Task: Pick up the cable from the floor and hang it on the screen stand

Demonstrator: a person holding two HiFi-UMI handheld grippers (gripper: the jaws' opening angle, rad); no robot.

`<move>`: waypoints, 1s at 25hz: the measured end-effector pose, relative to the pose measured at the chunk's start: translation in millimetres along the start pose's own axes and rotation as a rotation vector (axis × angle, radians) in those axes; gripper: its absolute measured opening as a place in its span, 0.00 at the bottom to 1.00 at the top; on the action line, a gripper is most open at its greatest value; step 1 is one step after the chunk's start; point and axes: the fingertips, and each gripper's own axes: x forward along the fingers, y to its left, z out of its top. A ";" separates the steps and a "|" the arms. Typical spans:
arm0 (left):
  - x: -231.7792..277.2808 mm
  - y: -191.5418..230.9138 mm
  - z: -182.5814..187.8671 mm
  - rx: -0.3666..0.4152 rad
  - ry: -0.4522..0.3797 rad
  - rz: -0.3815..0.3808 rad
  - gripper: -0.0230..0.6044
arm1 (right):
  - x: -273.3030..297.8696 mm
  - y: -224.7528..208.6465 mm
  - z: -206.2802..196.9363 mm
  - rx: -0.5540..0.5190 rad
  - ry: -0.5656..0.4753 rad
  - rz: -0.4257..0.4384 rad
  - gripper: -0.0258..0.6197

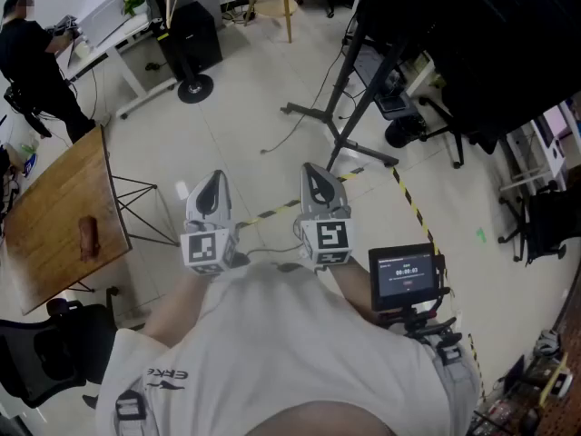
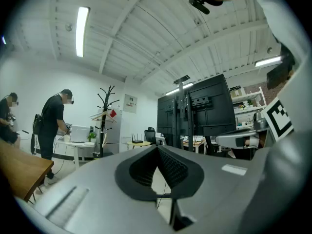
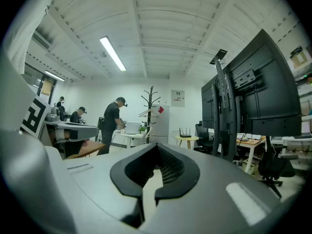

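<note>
Two grippers held level, left gripper [image 1: 214, 180] and right gripper [image 1: 314, 173] both pressed shut on nothing, cable [image 1: 283, 140] seen on the far floor beside the screen stand [image 1: 363, 112].

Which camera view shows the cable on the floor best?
The head view: the cable lies as a thin dark line on the floor, left of the stand. Both gripper views look level across the room and show almost no floor; a thin line in the left one may be it, I cannot tell.
</note>
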 end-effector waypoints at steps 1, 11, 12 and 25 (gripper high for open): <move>1.7 1.1 -0.4 -0.001 0.003 0.002 0.04 | 1.1 0.1 0.9 0.001 -0.003 0.001 0.06; 39.0 13.6 -5.0 -0.011 0.026 -0.012 0.04 | 30.5 -11.1 3.7 -0.004 -0.016 -0.032 0.06; 51.8 21.6 -7.5 -0.011 0.019 -0.015 0.04 | 43.4 -12.5 4.3 -0.005 -0.014 -0.040 0.06; 219.8 127.7 -2.9 -0.018 -0.009 -0.095 0.04 | 217.6 -26.4 31.8 -0.047 0.009 -0.141 0.06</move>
